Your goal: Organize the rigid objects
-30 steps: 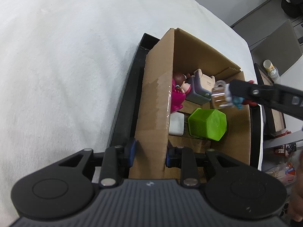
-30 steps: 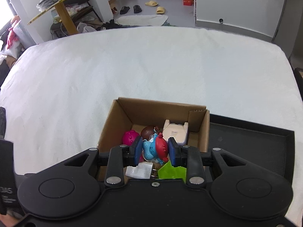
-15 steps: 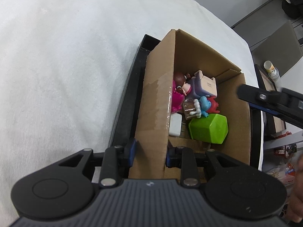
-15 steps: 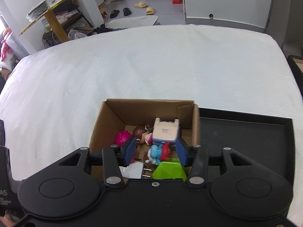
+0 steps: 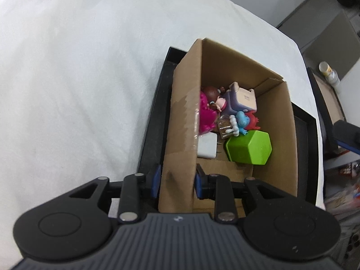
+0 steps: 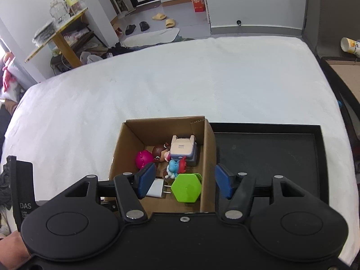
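Observation:
A cardboard box stands on the left part of a black tray. Inside lie a green hexagonal block, a blue and red figurine, a white charger, a pink toy, a brown-haired doll and a pale boxy toy. My left gripper is shut on the box's near wall. My right gripper is open and empty above the box.
The tray sits on a white cloth-covered table. A second tray with cardboard stands at the right table edge. Beyond the table are a wooden side table and floor with slippers.
My right gripper opened and let go of the blue and red figurine, which now lies in the box. The gripper then drew back and up. My left gripper kept its hold on the box wall.

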Tool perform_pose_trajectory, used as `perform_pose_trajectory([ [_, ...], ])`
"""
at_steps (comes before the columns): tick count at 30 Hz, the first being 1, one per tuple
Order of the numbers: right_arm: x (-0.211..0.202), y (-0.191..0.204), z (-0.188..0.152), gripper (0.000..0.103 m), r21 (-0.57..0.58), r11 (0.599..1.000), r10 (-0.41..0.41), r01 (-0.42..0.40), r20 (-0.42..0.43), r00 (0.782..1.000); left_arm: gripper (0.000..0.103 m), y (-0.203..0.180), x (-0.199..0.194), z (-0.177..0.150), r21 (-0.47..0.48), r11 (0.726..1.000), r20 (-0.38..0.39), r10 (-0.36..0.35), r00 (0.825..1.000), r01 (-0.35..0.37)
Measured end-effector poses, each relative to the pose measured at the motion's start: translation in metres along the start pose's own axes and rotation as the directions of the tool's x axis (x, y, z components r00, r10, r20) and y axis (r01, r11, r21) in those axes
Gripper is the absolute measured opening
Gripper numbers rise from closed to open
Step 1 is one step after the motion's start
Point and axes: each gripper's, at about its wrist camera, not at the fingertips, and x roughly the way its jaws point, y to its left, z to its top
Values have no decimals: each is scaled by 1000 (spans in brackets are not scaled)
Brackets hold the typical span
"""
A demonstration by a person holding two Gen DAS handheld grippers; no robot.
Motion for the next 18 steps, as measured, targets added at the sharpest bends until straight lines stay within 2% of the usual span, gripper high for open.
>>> perform_pose_trajectory([
  [7,-25,-15,-7,63,42,999,-9,8,33,999,28,-25,-24,2,84,996,1,24,1000,-24],
  [12,-42,-28,-17,75,76,997,-26,22,59,998,31,-42,-48,2,147,988,12,37,999,-39],
  [14,-50,-31,-22,81,90,996,-31,25,69,997,35,-49,-58,2,164,985,17,47,999,-49],
  [18,-66,-41,-32,91,120,992,-44,32,96,994,51,-62,-83,-2,196,979,33,52,998,-58],
])
